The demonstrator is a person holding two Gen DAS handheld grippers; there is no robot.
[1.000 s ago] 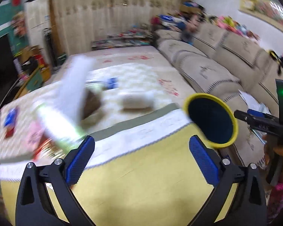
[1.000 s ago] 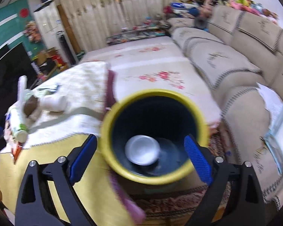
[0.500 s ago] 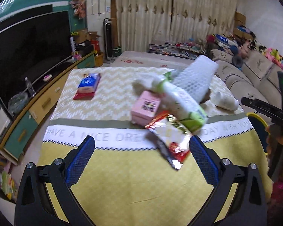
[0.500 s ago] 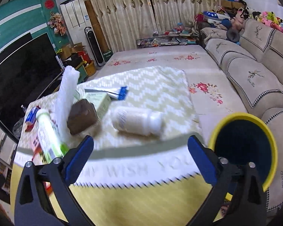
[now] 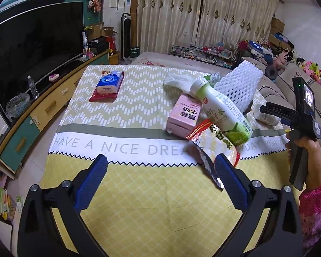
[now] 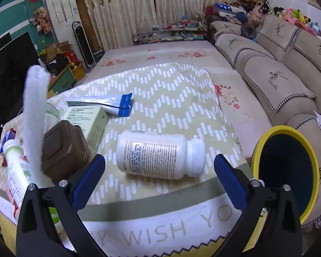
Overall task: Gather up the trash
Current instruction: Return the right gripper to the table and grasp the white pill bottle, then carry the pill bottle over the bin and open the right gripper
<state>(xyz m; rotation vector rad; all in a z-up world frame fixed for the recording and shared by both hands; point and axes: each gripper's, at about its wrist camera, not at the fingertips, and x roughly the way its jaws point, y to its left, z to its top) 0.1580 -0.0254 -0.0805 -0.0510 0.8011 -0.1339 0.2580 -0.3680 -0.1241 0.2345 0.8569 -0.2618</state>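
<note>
Both grippers hang above a table covered with a yellow, white and green cloth [image 5: 126, 111] that carries printed lettering. The left gripper [image 5: 160, 180] has its 2 blue-padded fingers spread wide with nothing between them; its right finger sits just in front of a torn red and silver snack bag [image 5: 214, 143] lying near the cloth's white band. Touching that bag are a pink carton [image 5: 185, 115] and a green and white drink bottle [image 5: 222, 111] lying on its side, with a white foam net sleeve [image 5: 239, 85] and a crumpled tissue [image 5: 177, 80] behind them. A blue tissue pack [image 5: 109, 83] rests on a red packet, well apart on the far left. The right gripper [image 6: 159, 176] is also spread wide and empty, with a white pill bottle [image 6: 158, 154] lying on its side just beyond the fingertips. To its left are a brown box [image 6: 64, 152], a pale green carton [image 6: 89, 122] and a blue and white wrapper [image 6: 109, 102]. A yellow-rimmed bin [image 6: 286, 171] with a dark inside stands beside the table's right edge, next to a beige sofa [image 6: 278, 70].
</note>
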